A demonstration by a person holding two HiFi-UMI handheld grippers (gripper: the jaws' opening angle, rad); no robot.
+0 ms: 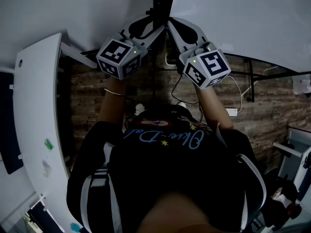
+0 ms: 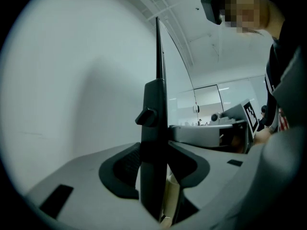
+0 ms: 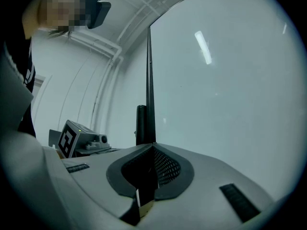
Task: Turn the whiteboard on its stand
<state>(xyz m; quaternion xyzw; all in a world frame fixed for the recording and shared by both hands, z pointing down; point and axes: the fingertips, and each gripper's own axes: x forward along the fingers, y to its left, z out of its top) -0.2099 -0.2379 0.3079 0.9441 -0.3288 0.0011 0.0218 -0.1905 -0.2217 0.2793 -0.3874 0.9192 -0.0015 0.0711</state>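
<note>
Left gripper (image 2: 152, 166), right gripper (image 3: 149, 170), gripping whiteboard (image 3: 230, 80) edge

the whiteboard (image 1: 233, 18) is white with a black edge frame. the left gripper (image 2: 156, 164) and right gripper (image 3: 151, 171) are grey with black pads. the left cube (image 1: 120, 57) and right cube (image 1: 208, 68) carry black-and-white square markers. the person's shirt (image 1: 165, 178) is black with pale blue script and yellow stars. at 3 o'clock, the floor (image 1: 272, 96) has a brown plank pattern.
</note>
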